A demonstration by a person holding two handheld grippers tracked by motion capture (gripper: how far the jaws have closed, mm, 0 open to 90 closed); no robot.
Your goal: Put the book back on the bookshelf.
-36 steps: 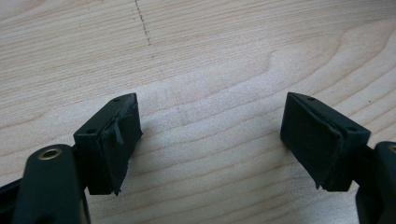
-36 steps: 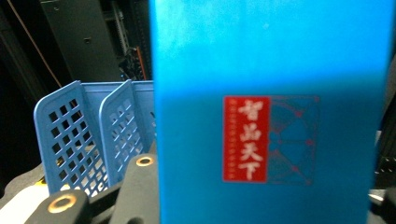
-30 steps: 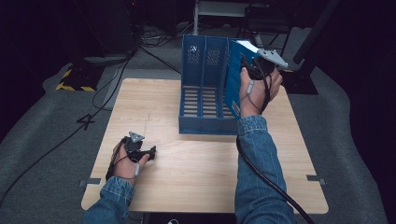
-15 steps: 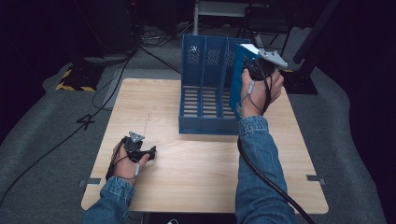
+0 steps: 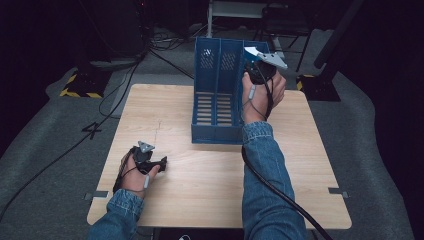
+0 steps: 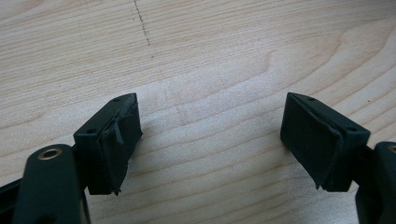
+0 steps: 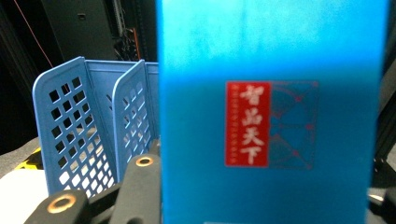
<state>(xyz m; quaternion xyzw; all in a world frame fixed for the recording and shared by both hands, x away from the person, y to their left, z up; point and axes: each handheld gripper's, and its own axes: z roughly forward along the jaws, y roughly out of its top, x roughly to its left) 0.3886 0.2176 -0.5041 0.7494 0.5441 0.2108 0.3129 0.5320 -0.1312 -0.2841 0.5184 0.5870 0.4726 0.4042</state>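
Between the earlier frames and this one the right claw had shifted slightly left along the back of the blue file rack, while the left claw had kept its place near the front left of the worktop. In the right gripper view a blue book stood upright and so close that it hid most of what lay beyond; its top and bottom edges were cut off, its smooth cover was blurred, and the red label with white characters was only partly readable. The right claw was clamped on this book, though the pads themselves were hidden behind the cover, with only the black linkage showing at lower left. From the high view the book could hardly be told from the rack's right side, and it was unclear whether it had entered a compartment. The rack was rigid plastic, with perforated dividers and a slotted floor. The left claw rested low over the pale, grained wood, its black, square-edged pads standing wide apart with nothing between them. Denim sleeves covered both forearms, and a black cable trailed from the right hand.
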